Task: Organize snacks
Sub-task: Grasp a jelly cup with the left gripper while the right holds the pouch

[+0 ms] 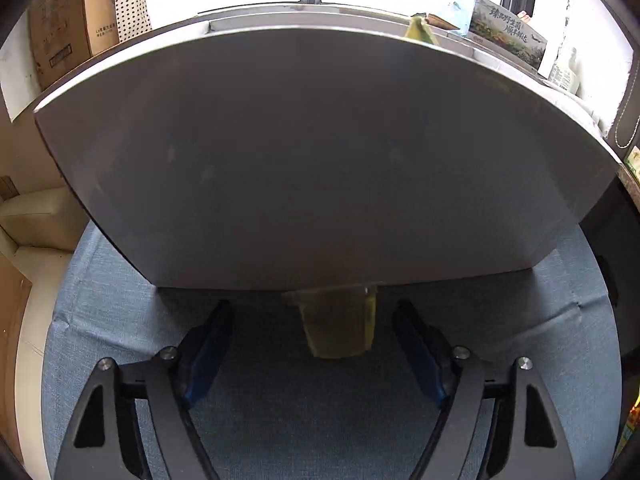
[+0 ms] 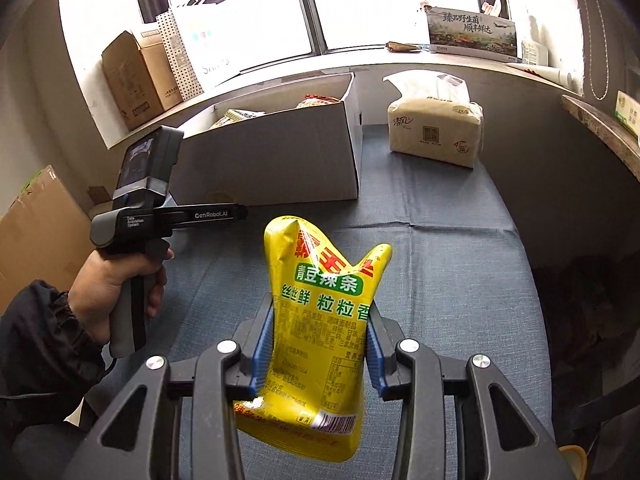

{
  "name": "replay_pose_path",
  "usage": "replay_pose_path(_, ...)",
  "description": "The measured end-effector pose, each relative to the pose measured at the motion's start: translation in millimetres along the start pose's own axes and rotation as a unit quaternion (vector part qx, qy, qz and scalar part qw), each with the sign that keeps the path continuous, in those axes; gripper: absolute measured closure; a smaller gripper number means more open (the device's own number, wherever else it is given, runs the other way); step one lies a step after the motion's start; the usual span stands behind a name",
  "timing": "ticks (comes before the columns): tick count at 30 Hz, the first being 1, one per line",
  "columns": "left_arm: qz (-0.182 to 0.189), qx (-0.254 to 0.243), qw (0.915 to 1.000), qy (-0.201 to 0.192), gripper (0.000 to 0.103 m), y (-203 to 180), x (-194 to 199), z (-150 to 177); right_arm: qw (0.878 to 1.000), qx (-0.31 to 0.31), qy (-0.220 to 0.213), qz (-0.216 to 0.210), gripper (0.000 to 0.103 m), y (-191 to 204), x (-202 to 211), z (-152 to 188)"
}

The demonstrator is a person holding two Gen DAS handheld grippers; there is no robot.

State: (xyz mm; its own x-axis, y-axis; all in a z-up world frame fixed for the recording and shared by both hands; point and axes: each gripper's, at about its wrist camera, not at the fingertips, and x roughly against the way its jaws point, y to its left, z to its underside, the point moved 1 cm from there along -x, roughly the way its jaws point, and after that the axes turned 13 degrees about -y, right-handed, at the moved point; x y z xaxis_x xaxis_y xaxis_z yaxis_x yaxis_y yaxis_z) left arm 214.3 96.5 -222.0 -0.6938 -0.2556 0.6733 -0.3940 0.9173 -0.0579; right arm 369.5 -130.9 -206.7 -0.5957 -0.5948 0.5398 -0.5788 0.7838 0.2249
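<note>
My right gripper is shut on a yellow snack bag with green and red lettering, held above the blue cloth. A white open box stands at the back left with snack packets inside. My left gripper is open and points down at the foot of the box wall. A small yellowish packet lies there on the cloth between the pads, which stand apart from it. In the right wrist view a hand holds the left gripper at the box front.
A tissue pack sits right of the box. The window ledge carries a printed carton and a brown cardboard box. Another cardboard box stands at the left, off the cloth. A stone shelf edge runs along the right.
</note>
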Motion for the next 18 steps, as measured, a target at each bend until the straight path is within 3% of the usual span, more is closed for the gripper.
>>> replay_pose_path(1,-0.004,0.001,1.0000,-0.001,0.024,0,0,-1,1.000,0.002,0.002,-0.001,0.060,-12,-35,-12)
replay_pose_path(3,-0.011,-0.005,0.9999,-0.008,0.046,0,2,-4,1.000,0.006,0.003,-0.002,0.060,-12,-51,-16)
replay_pose_path(5,-0.007,0.009,0.9999,-0.008,0.057,5,6,-5,1.000,0.007,0.004,-0.003,0.060,-13,-59,-18)
replay_pose_path(6,0.006,0.014,0.9999,-0.007,0.057,8,9,-5,1.000,0.007,0.005,-0.003,0.060,-27,-90,-29)
replay_pose_path(9,0.027,0.011,0.9994,-0.017,0.057,13,23,-3,1.000,0.008,0.007,-0.005,0.060,-45,-120,-47)
replay_pose_path(13,0.061,-0.006,0.9963,-0.060,0.057,17,62,-2,1.000,0.007,0.007,-0.007,0.060,-74,-160,-78)
replay_pose_path(18,0.127,-0.030,0.9844,-0.119,0.057,23,124,0,1.000,0.001,0.001,-0.015,0.060,-106,-218,-124)
